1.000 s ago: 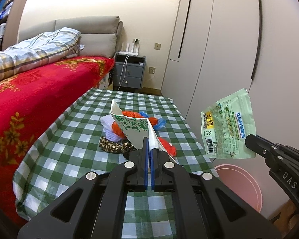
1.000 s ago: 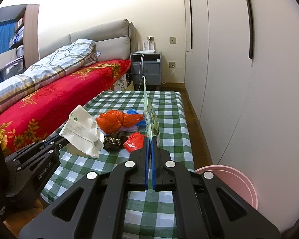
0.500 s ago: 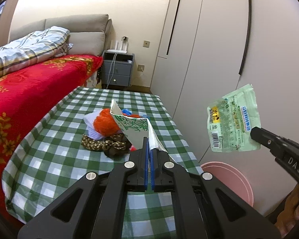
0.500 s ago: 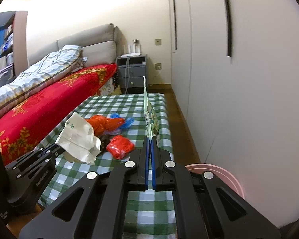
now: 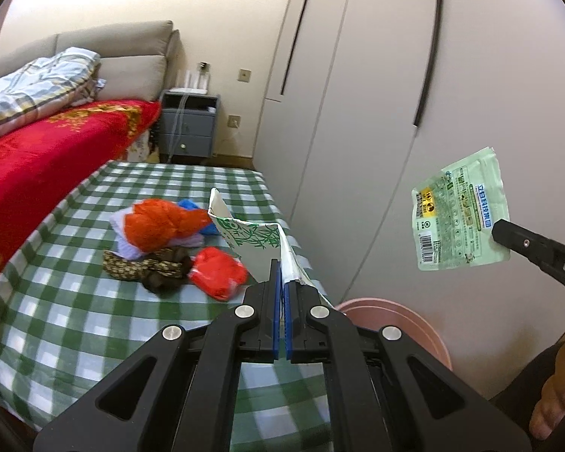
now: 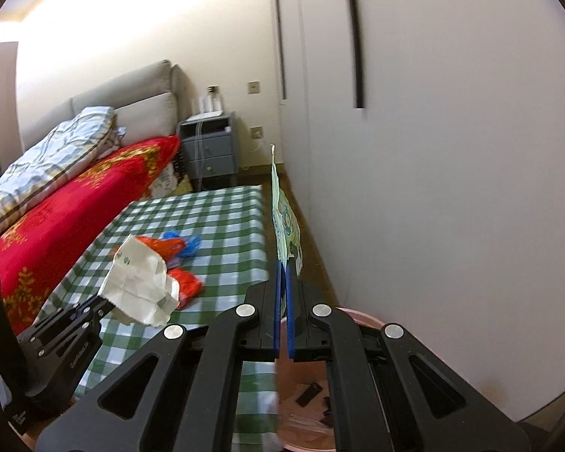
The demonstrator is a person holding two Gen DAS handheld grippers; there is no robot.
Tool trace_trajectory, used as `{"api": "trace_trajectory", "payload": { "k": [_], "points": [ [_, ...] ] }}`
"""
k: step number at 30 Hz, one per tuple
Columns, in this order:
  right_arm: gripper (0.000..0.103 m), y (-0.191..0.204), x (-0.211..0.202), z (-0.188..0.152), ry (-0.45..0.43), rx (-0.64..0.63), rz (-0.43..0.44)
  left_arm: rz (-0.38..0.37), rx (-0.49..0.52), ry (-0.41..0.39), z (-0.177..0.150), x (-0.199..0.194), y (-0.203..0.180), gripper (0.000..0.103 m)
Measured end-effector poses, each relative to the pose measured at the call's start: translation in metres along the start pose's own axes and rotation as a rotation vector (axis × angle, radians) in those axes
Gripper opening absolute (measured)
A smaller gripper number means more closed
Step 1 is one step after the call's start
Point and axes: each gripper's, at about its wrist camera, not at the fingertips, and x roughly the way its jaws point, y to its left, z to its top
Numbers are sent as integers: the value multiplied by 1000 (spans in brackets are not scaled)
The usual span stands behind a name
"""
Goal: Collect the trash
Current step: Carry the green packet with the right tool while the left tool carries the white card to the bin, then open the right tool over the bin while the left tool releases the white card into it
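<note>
Checked counter [image 5: 75,248] beside the bed: left tool [image 5: 281,282] clamps white paper [image 5: 256,243], right tool [image 6: 283,286] pinches green wrapper [image 5: 459,218]; release both w/ pink bin [image 5: 395,320] directly below (still offset).

Glossy plastic wrapper [image 5: 459,213], creased paper carton [image 5: 256,243], checked cloth [image 5: 75,324].

L gripper [image 5: 281,278] clamped shut, R gripper [image 6: 283,282] clamped shut, both tilted down

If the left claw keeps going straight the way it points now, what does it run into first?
Probably the checked tablecloth near the red bag, just beyond the white paper the left claw grips; depth is uncertain.
</note>
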Motion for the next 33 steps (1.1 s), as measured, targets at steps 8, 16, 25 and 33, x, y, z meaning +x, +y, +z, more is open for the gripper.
{"api": "trace_trajectory", "payload": {
  "k": [8, 16, 25, 33],
  "points": [
    [2, -36, -2, -1, 21, 75, -59, -88, 26, 35, -6, 16, -31, 1],
    [2, -50, 7, -3, 45, 108, -70, -186, 48, 74, -16, 35, -60, 1],
    [2, -54, 24, -6, 87, 118, -88, -276, 73, 171, -33, 68, -89, 1],
    [9, -58, 40, -8, 123, 140, -105, -296, 68, 279, -47, 90, -89, 24]
  ]
}}
